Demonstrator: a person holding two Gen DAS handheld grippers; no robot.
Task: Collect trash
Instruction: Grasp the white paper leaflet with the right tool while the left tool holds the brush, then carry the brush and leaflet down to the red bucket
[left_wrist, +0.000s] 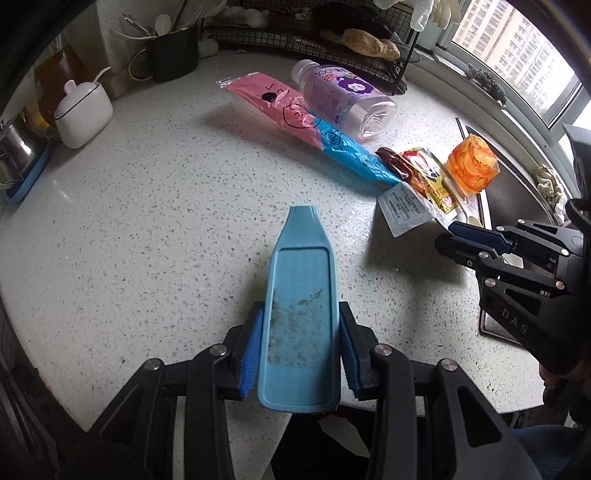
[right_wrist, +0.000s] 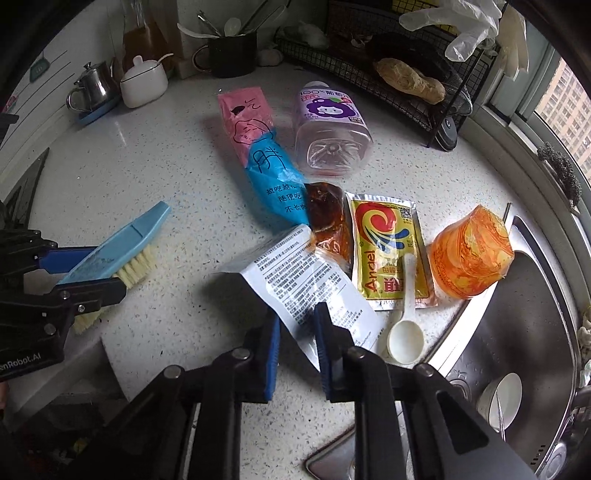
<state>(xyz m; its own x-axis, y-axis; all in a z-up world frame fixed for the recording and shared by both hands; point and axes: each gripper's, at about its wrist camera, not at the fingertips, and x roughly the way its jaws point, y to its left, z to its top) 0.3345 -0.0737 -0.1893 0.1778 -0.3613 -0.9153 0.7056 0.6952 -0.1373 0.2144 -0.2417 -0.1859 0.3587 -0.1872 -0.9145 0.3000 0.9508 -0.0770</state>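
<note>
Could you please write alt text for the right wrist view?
The right tool pinches a white printed sachet above a speckled counter strewn with wrappers, an empty juice bottle and a white plastic spoon. The left tool grips a blue brush.

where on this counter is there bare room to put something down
Bare speckled counter stretches between the white lidded jar, the pink and blue snack wrapper and the blue scrub brush held in the left gripper. Crowded: by the steel sink, around the yellow yeast sachet, orange cup and white plastic spoon.
</note>
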